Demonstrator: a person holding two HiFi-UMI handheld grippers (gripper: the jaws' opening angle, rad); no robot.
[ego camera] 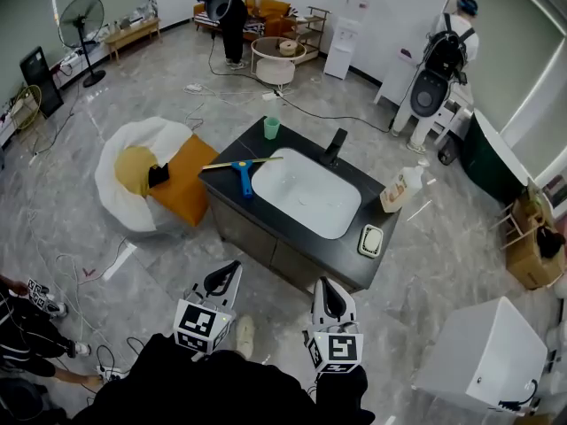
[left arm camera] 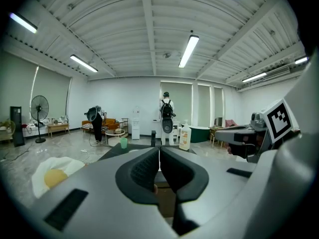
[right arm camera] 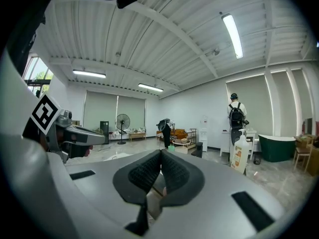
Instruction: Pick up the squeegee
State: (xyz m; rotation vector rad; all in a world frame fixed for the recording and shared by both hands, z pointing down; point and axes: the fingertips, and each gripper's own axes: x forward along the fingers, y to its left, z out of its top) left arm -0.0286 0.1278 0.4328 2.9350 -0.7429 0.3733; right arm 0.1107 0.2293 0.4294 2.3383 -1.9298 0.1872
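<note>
left claw (ego camera: 224, 275) and right claw (ego camera: 327, 292) are pinched shut, empty, short of the bench (ego camera: 232, 204). squeegee (ego camera: 241, 172) lies ahead on it beside the sink (ego camera: 306, 195), cup (ego camera: 271, 127) beyond, bottle (ego camera: 400, 190) ahead-right.

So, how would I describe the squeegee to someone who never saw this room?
Find the dark cabinet with the white sink in mid-room. The squeegee lies flat on its top, left of the sink, near the green cup. Only it has a blue handle and a long thin yellow blade.
</note>
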